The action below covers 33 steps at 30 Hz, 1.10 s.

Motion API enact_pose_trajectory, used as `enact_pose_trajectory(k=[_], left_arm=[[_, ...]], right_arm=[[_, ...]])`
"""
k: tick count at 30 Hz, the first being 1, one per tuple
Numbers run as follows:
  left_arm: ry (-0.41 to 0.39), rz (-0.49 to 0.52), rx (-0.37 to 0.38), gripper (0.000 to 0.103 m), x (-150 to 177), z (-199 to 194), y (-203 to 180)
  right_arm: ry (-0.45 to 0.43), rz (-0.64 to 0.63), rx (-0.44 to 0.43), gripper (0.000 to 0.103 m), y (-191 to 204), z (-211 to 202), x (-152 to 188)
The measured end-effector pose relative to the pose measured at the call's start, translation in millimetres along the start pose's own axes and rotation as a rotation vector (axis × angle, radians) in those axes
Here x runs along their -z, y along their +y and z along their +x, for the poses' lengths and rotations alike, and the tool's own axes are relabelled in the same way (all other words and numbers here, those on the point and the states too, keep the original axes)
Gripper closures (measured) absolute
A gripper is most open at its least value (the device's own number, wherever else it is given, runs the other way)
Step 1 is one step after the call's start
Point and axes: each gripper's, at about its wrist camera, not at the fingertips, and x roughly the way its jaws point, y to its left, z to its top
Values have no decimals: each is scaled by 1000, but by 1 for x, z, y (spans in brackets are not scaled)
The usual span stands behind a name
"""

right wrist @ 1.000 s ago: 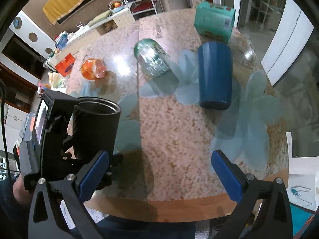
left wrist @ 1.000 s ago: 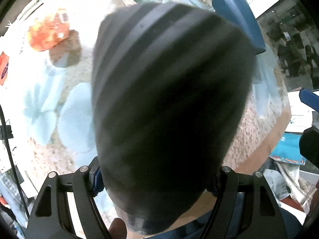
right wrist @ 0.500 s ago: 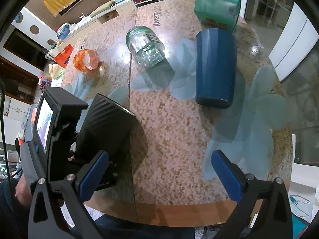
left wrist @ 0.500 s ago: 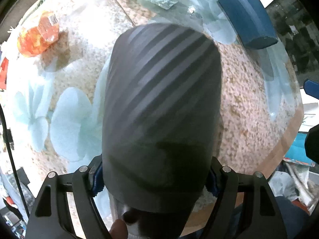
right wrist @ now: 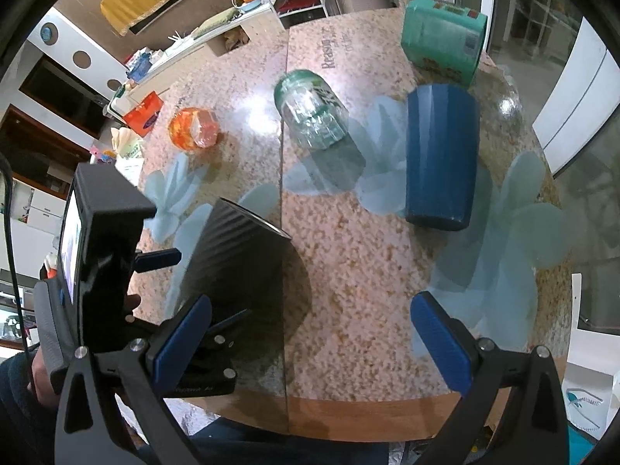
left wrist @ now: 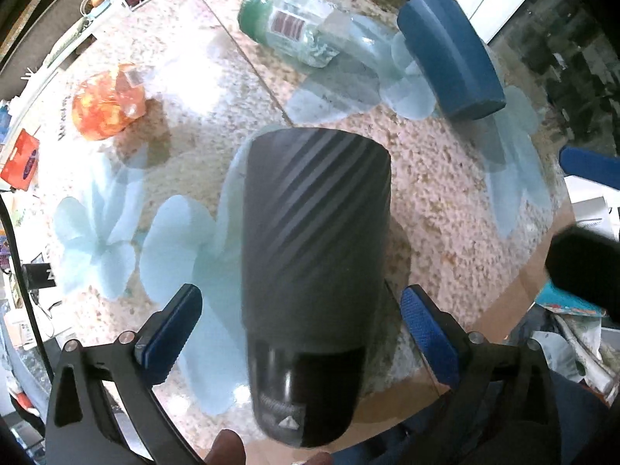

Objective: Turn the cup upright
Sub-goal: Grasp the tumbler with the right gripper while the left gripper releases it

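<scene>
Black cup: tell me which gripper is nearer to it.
Left. The left gripper straddles the black cup, fingers open beside it. The right gripper hangs open off to the cup's right, over the table edge.

Black ribbed cup (left wrist: 314, 255), tilted, on granite table's near edge

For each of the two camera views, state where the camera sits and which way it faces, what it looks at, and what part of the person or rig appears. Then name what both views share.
Left wrist: sits behind the open left gripper, looking down at the black cup; fingertips show below.
Right wrist: behind the open right gripper, facing across the table; the left rig and hand show.
Shared: black cup, blue cup, glass jar.
</scene>
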Motion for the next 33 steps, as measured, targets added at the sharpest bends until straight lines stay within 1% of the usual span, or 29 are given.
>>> enact_pose_trajectory(k=[4,6,8,9,12,14,17,21,25,31,33], left_arm=[[-15,-23,1,0,6,-19,10],[-19,-40,-2,0,10,-28,15],[-28,-53,-11,0,16,-34,28],[-32,-62,-20,0,22,-35,40],[-50,-89,-13,0,31,-45,53],[-69,-109,-3,0,37,-50,65],[-101,-124,-16,0,43,-57,80],[-123,-88,-28,0,50,-62,95],[-133,-45,-13,0,55,-61,112],[-161,14,10,0,59,-62,133],[-154,30,11,0,59,-56,139]], right_arm=[[-11,-2,-18,0,4,-11,-2],[-16,-12,-14,0,8,-16,-3],[-22,-16,-14,0,12,-22,-3],[-26,-20,-16,0,16,-26,-3],[-37,-18,-27,0,26,-35,-4],[-42,-8,-29,0,32,-37,-3],[-51,6,-18,0,44,-36,-3],[-44,49,4,0,60,-25,-3],[-17,90,23,0,73,-10,-3],[-10,166,83,0,85,5,-5],[-5,192,101,0,86,11,-7]])
